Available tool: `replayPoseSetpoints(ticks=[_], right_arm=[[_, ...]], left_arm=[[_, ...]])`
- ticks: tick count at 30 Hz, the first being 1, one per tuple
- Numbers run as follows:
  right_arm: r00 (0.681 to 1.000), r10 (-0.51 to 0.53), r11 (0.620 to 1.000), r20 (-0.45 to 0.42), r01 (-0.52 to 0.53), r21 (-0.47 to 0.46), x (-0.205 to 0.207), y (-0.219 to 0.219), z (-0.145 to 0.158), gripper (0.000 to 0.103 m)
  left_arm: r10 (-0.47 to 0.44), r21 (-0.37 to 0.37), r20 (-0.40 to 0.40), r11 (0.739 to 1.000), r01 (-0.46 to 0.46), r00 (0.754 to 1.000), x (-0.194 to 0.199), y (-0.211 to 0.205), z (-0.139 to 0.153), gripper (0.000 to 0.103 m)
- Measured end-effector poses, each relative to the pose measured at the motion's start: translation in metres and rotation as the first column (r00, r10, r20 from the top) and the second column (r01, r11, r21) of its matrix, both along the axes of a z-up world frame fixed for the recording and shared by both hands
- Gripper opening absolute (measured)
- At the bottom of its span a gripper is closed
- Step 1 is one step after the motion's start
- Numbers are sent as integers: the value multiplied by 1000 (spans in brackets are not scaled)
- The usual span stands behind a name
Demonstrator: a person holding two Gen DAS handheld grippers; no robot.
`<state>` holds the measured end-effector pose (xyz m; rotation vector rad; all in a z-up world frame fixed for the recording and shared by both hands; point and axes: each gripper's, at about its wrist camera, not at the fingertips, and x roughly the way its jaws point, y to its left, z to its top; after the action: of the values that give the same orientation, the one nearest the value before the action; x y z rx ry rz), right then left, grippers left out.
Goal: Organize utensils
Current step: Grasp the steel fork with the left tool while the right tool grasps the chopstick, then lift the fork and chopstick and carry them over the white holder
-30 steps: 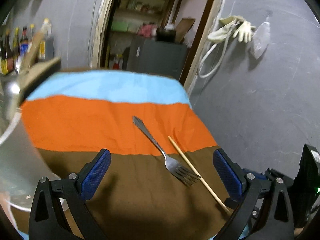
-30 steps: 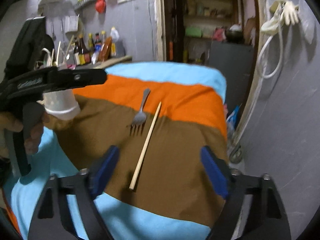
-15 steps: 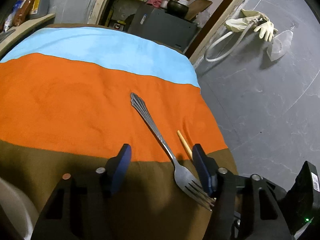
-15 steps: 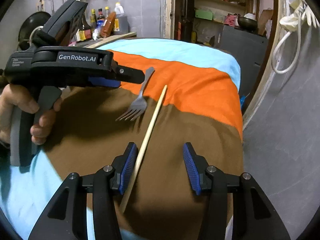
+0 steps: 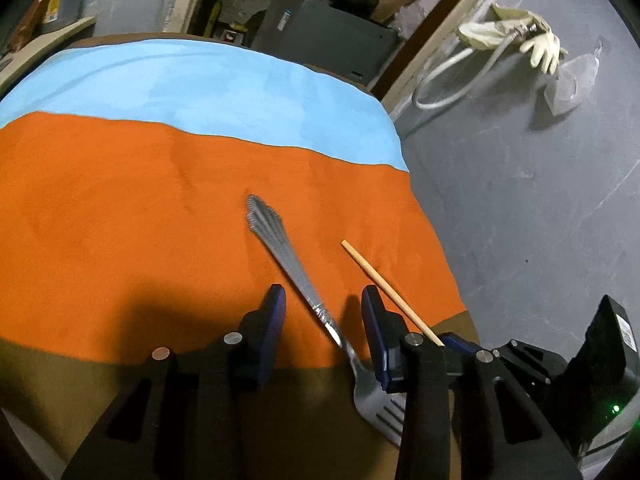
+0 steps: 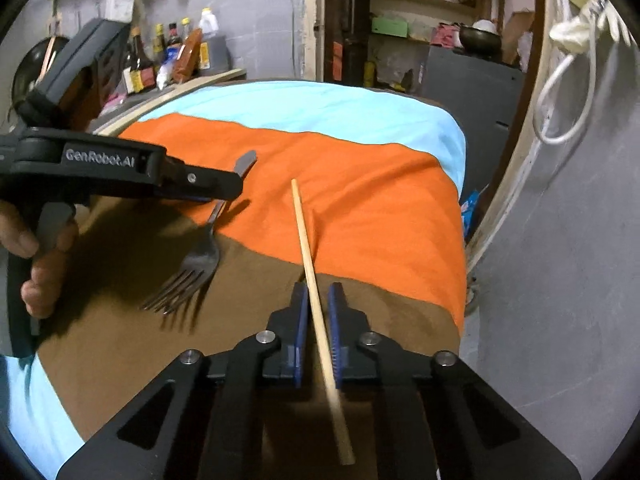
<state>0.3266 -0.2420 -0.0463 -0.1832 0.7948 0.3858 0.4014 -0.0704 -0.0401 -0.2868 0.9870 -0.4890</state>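
While the left gripper (image 5: 322, 312), marked "GenRobot.AI", closes around the fork (image 5: 298, 272) handle without touching, right gripper (image 6: 318, 300) is clamped on the chopstick (image 6: 306, 240) over the striped cloth (image 6: 360, 184).

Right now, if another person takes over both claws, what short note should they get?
Right claw: shut on the chopstick, which lies on the striped cloth.
Left claw: jaws closing, with the fork handle between them; the pads do not press on it yet. The fork also lies on the cloth, beside the chopstick, not touching it.
Done: chopstick gripped, fork straddled. Nothing lifted, as far as I can tell.
Left: finish the grip on the fork, then lift both and put them away. No holder is in view.
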Motion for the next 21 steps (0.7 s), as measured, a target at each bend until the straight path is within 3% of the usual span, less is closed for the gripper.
replayPoseSetpoints(ticks=[3,4,5,9,15,21], right_arm=[[1000,3,1000,12,-3,-27,-2,5,0,4],[1000,5,999,14,-4,-32,-3,6,0,5],[1000,5,999,15,-5,-34,-3,7,0,5],[1000,8,1000,0,-8,-14,-7,6,2,4],[997,-11,991,-72,20,130,-21,-11,9,3],[996,25,992,-89,-14,127,-55,-6,13,2]], left_arm=[[-6,40,7,999,5,1000,1,-5,-1,25],[-3,50,8,999,3,1000,1,-6,-2,16],[0,53,3,999,0,1000,0,-4,-4,13],[7,19,-19,1000,-6,1000,-3,1,-6,9],[-37,18,-31,999,37,999,-24,3,-1,3],[-86,34,-27,996,87,996,-62,14,2,2]])
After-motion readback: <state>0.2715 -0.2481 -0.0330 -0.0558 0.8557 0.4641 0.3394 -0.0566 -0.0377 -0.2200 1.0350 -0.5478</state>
